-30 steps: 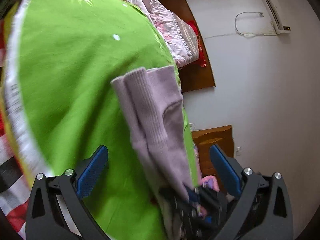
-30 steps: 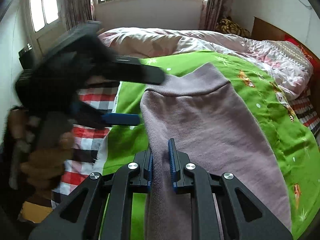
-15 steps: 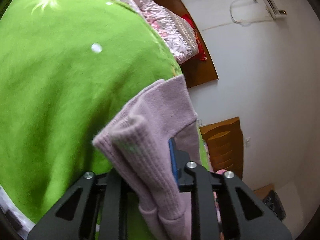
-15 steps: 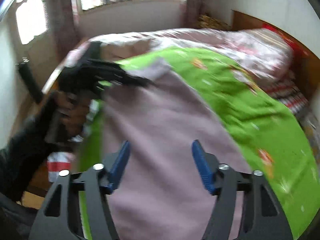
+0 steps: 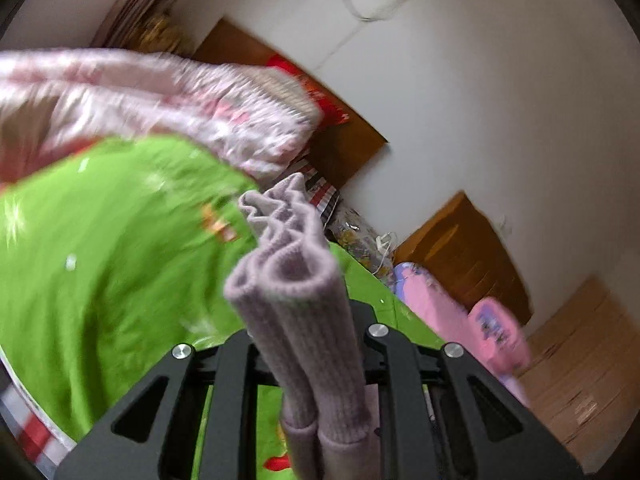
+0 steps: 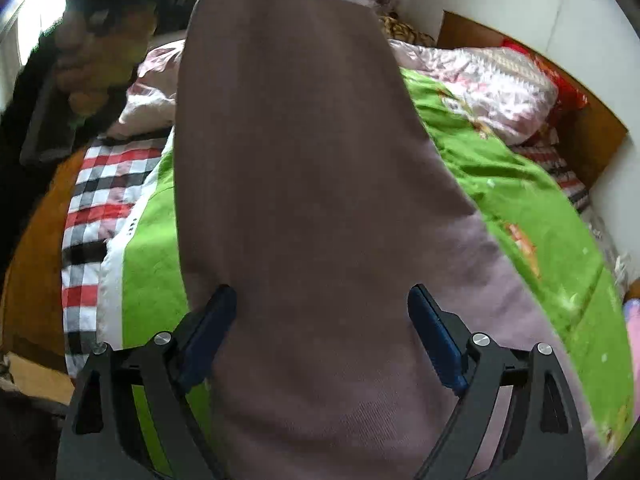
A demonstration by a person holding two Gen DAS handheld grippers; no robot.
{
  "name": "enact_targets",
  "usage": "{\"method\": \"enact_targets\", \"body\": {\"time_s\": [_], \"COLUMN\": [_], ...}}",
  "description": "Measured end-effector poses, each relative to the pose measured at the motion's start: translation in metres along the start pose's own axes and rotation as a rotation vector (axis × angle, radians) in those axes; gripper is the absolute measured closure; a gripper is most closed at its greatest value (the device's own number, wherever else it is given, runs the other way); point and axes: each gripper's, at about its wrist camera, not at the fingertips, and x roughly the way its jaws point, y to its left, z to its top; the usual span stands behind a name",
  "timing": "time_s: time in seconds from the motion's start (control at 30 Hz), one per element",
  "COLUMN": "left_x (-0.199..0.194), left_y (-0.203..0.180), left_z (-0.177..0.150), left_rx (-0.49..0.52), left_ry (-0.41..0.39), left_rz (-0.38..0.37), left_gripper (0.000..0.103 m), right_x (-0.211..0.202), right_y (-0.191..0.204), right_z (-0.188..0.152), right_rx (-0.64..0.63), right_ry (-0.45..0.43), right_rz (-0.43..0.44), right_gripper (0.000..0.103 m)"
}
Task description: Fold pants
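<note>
The lilac knit pants (image 6: 312, 184) hang lifted above the green bedspread (image 6: 520, 208), filling the middle of the right wrist view. My left gripper (image 5: 308, 328) is shut on the bunched ribbed end of the pants (image 5: 296, 280), held above the bed. My right gripper (image 6: 320, 332) is open, its blue pads (image 6: 434, 336) on either side of the hanging cloth and not pinching it. The left gripper and the hand holding it show blurred at the top left of the right wrist view (image 6: 100, 40).
A pink quilt (image 5: 160, 96) lies at the bed's far side by a wooden headboard (image 5: 344, 136). A checked sheet (image 6: 100, 208) covers the bed's near edge. A wooden nightstand (image 5: 464, 248) and pink items (image 5: 480, 320) stand by the wall.
My left gripper closed on the pants' ribbed end and lifted it up off the bed. My right gripper let go of the cloth and opened wide.
</note>
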Motion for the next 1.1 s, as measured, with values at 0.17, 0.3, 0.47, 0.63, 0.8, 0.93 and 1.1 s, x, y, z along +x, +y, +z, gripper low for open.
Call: {"method": "enact_targets", "body": {"time_s": [0.17, 0.3, 0.47, 0.63, 0.8, 0.93, 1.1], "left_x": [-0.003, -0.001, 0.007, 0.025, 0.028, 0.042, 0.135], "left_y": [-0.05, -0.09, -0.14, -0.179, -0.237, -0.281, -0.284], "left_z": [0.004, 0.001, -0.01, -0.027, -0.066, -0.125, -0.239], "left_rx": [0.113, 0.181, 0.288, 0.349, 0.462, 0.49, 0.549], "left_ry": [-0.024, -0.028, -0.019, 0.026, 0.061, 0.147, 0.495], "left_rz": [0.017, 0.01, 0.043, 0.041, -0.05, -0.207, -0.148], "left_gripper": [0.087, 0.091, 0.091, 0.092, 0.092, 0.092, 0.085], "right_x": [-0.003, 0.01, -0.011, -0.028, -0.135, -0.213, -0.26], "right_y": [-0.037, -0.016, 0.006, 0.015, -0.028, -0.11, -0.198], "right_z": [0.0, -0.015, -0.021, -0.029, -0.086, -0.167, -0.283], "right_rx": [0.137, 0.021, 0.011, -0.048, 0.069, 0.456, 1.096], "right_ry": [0.006, 0.041, 0.027, 0.021, -0.125, -0.264, -0.409], "right_rz": [0.088, 0.015, -0.021, -0.042, 0.046, -0.055, -0.029], "right_gripper": [0.017, 0.015, 0.014, 0.014, 0.014, 0.014, 0.013]}}
